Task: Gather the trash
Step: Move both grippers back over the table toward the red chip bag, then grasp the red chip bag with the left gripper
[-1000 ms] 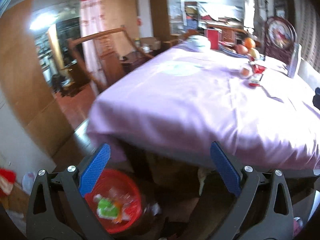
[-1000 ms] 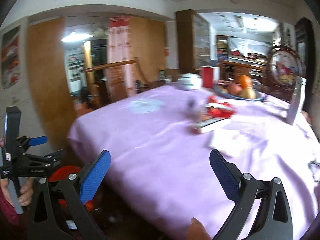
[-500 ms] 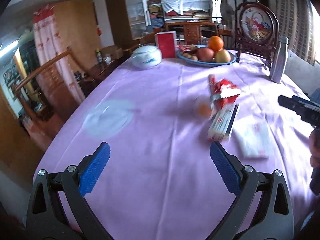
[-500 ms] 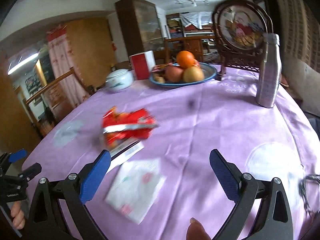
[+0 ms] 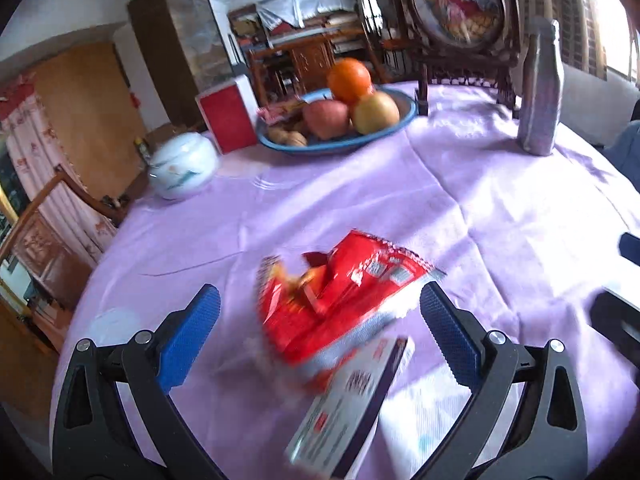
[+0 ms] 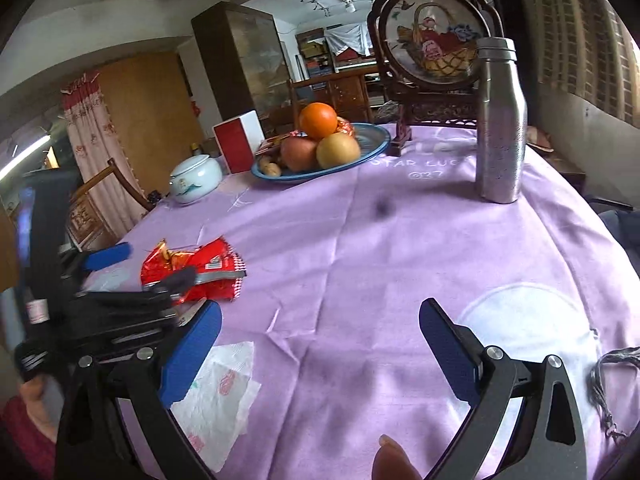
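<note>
A crumpled red snack wrapper lies on the purple tablecloth. My left gripper is open, its blue pads on either side of the wrapper and a little above it. A flat printed box lies partly under the wrapper, near the camera. In the right wrist view the same wrapper sits at the left, with the left gripper's black body over it. A white patterned napkin lies by my right gripper, which is open over bare cloth.
A blue fruit bowl with an orange and apples stands at the back, beside a red-and-white box and a white lidded jar. A steel bottle and a framed round picture stand at the right. Wooden chairs line the left edge.
My left gripper swung up from the red bin under the table and moved in over the red wrapper. The right gripper moved forward over the table, past the wrapper and napkin.
</note>
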